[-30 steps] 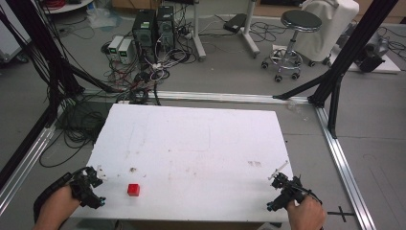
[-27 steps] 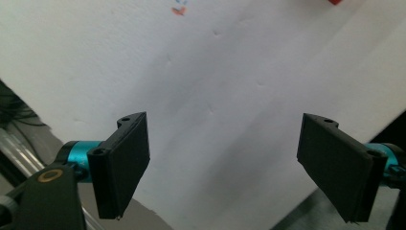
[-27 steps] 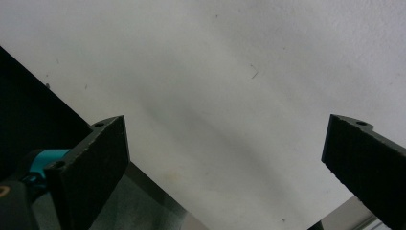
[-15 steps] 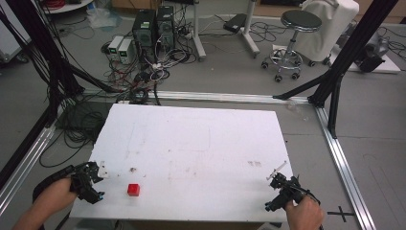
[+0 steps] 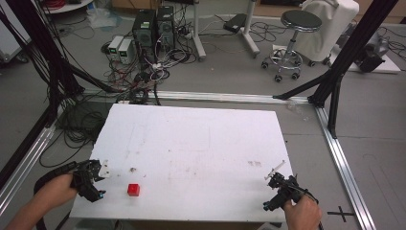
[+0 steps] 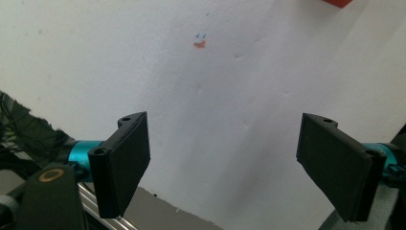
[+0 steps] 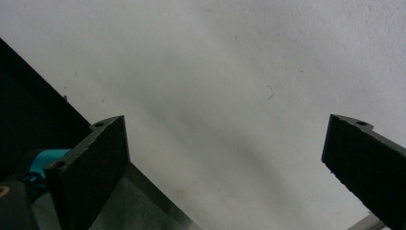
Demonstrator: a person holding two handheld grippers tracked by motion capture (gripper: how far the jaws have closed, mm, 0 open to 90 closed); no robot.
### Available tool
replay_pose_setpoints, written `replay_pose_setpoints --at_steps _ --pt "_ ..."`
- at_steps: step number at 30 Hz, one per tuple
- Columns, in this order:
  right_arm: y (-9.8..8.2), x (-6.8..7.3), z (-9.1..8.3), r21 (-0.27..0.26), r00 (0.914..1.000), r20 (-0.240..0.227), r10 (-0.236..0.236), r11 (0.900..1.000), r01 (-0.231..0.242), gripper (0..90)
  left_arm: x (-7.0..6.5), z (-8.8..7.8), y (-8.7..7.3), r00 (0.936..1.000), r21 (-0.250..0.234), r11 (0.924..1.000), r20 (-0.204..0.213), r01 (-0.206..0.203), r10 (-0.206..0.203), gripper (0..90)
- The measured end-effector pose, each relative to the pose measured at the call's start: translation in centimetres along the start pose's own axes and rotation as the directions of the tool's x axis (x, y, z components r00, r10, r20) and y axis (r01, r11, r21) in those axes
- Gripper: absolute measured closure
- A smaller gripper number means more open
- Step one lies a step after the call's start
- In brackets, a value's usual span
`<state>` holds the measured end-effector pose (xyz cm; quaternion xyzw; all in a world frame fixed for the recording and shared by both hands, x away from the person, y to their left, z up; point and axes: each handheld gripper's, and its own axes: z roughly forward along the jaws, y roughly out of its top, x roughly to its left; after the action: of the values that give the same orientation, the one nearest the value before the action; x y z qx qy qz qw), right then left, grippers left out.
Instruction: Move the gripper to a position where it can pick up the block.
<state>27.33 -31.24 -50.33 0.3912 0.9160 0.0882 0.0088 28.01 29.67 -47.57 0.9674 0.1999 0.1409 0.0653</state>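
High view: a white counter (image 5: 191,143) stands on a grey floor inside an aluminium frame, with a small red cube (image 5: 133,189) lying on it toward the near left corner. All positions below are given relative to this cube.

The left gripper (image 5: 91,178) is held by the person's left hand (image 5: 57,189) just to the left of the cube, at the counter's left edge, apart from the cube and not touching it. In the left gripper view its jaws stand wide apart with nothing between them, and bare white counter fills the gap. A corner of the cube (image 6: 339,2) appears at the top edge of that view, well beyond the jaws. A small orange mark (image 6: 200,44) sits on the counter surface between the jaws and the cube.

The right gripper (image 5: 280,188) is held by the right hand (image 5: 301,214) far to the right of the cube, near the counter's near right corner. In the right gripper view its jaws are likewise spread wide and hold nothing, with plain counter surface between them.

Beyond the counter, on the far side from the cube, computer towers (image 5: 153,24) stand among tangled cables (image 5: 143,76), and a wheeled stool (image 5: 292,38) stands farther right.
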Motion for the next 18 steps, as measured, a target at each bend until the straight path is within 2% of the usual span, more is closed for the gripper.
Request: replay_pose_setpoints --at_steps 7,11,14,18 --pt "0.0 0.0 -0.1 -0.009 1.0 -0.004 -0.002 1.0 0.002 1.6 0.1 -0.5 1.2 0.9979 0.004 0.998 0.01 -0.063 0.063 19.2" --pt "-0.1 0.0 -0.1 -0.015 1.0 -0.007 0.001 1.0 -0.001 1.5 0.2 -0.5 1.9 0.9927 0.011 0.9929 0.021 -0.119 0.118 20.9" --pt "-0.1 0.0 -0.2 -0.022 1.0 -0.009 0.002 1.0 -0.002 1.5 0.3 -0.6 2.4 0.9901 0.006 0.9905 0.029 -0.137 0.137 21.3" --pt "-0.2 -0.1 -0.3 -0.025 0.9999 -0.01 0.006 1.0 -0.006 1.5 0.3 -0.7 3.2 0.9825 0.002 0.9833 0.039 -0.182 0.182 21.3"
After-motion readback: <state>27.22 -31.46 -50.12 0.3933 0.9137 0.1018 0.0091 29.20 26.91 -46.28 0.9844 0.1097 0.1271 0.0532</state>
